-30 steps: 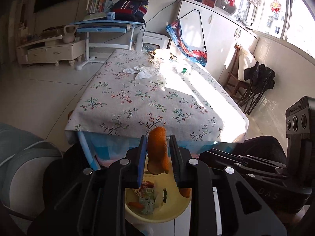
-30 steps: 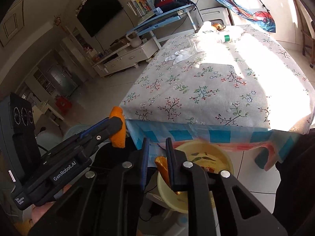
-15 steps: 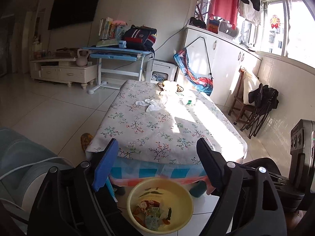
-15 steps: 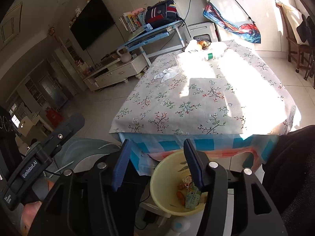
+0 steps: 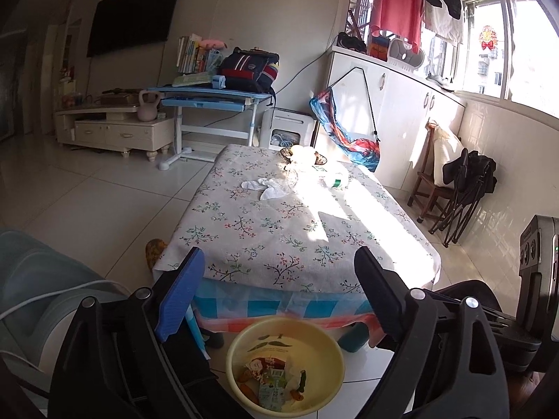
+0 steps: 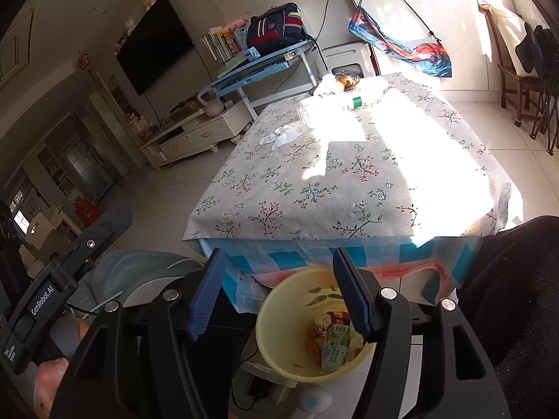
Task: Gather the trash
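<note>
Left tongs: your left tongs (image 5: 276,289) stand wide and their jaws are opening, with nothing between them; they hang above the round yellow plastic basin (image 5: 335,356).
Right tongs: your right tongs (image 6: 276,289) stand at a middling gap, jaws opening, nothing between them; they too hang over the basin's rim (image 6: 269,310).
Done: the basin on the floor just below the near edge of the desk holds a small heap of trash (image 5: 270,379): a green-and-white carton, a red-printed wrapper and some orange scraps. I judge that part of the collecting is finished.
Left to do: on the far half of the floral-cloth desk (image 5: 272,234) you have a crumpled white tissue (image 5: 267,186), a clear plastic bottle with a green label (image 5: 335,179) and a pale clump by a dark dish (image 5: 302,155). These lie well apart from the basin.
Judgement: the near half of the desk shows no trash, so you are roughly midway, with a reach to the far end ahead.
Hard to make out: strong sunlight washes out the things at the far end; you cannot tell whether the pale clump is trash or food, nor whether something clear stands beside the tissue.
Hidden: the tongs' bodies cover the floor beside the basin, and its bottom is seen only in part.
</note>
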Demonstrator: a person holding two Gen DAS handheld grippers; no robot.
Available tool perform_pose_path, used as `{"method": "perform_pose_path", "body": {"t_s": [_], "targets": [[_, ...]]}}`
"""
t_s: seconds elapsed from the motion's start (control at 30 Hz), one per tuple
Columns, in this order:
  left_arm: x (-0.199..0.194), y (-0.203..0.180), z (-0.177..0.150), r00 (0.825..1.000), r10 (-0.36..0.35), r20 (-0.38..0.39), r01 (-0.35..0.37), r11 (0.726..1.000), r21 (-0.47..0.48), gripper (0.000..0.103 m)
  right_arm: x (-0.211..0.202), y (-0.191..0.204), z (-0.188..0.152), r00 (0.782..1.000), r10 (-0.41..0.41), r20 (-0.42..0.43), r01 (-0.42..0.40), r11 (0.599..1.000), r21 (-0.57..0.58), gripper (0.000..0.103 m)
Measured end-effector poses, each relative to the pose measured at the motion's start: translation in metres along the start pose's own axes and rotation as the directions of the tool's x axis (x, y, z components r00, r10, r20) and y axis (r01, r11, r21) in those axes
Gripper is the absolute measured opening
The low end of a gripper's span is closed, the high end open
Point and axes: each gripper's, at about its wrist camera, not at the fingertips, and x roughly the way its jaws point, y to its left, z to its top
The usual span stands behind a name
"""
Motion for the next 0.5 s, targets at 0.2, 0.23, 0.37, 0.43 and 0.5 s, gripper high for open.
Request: {"method": "perform_pose_path", "body": {"t_s": [0.2, 0.23, 0.37, 0.43, 0.5], "targets": [[0.001, 0.002, -0.0015, 1.0, 0.008, 0.0, -0.008, 1.0, -0.004, 0.085, 0.0028, 0.0008, -0.0017, 1.0, -0.003, -0.012, 0.003, 1.0, -0.004, 0.062], [0.0012, 0.0022, -0.0015, 1.0, 0.008, 0.0, -0.008, 1.0, -0.005, 0.085, 0.0032, 0.0003, -0.0021, 1.0, -0.003, -0.014, 0.003, 1.0, -0.003, 0.062], [0.0013, 0.0024, -0.0015, 1.0, 0.008, -0.001, -0.008, 1.0, -0.004, 0.086, 0.003, 0.0, -0.0026, 1.0, -0.007, -0.015, 0.007, 1.0, -0.002, 0.065], [0.0013, 0.0025, -0.0014, 1.0, 0.008, 0.0, -0.008, 1.0, -0.004, 0.086, 0.0025, 0.0001, -0.0028, 1.0, -0.008, -0.014, 0.008, 1.0, -0.003, 0.065], [0.0012, 0.0024, -0.0013, 1.0, 0.007, 0.001, -0.007, 1.0, -0.005, 0.086, 0.0026, 0.0, -0.0028, 1.0, -0.008, -0.016, 0.008, 1.0, -0.002, 0.065]]}}
